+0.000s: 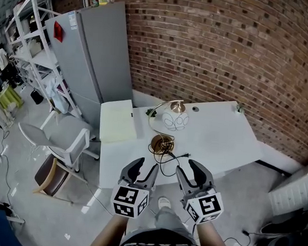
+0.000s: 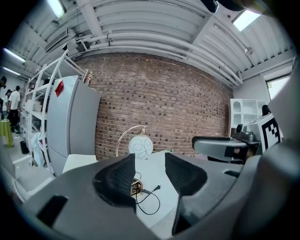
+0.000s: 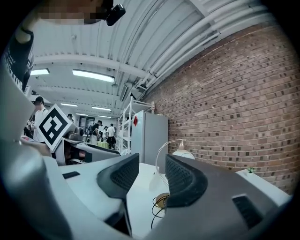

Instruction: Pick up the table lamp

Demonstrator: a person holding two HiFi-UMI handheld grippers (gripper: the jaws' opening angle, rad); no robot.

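Observation:
The table lamp stands on the white table (image 1: pixel 220 141). It has a white globe shade (image 1: pixel 174 121), an arched brass arm and a round brass base (image 1: pixel 162 144). Its black cord (image 1: pixel 167 161) trails from the base toward the table's front edge, plug free. My left gripper (image 1: pixel 145 168) and right gripper (image 1: pixel 188 168) hover side by side just short of that edge, both open with nothing between the jaws. In the left gripper view the shade (image 2: pixel 140 146) and base (image 2: pixel 136 186) show beyond the open jaws. The right gripper view has the base (image 3: pixel 161 200) between its pads, well ahead.
A pale yellow board (image 1: pixel 118 120) lies on the table's left end. A grey fridge (image 1: pixel 96 55) and white shelving (image 1: pixel 30 36) stand at the left, with a white chair (image 1: pixel 65 146) beside the table. The brick wall (image 1: pixel 225 46) runs behind. A small plant (image 1: pixel 239 109) sits at the far right corner.

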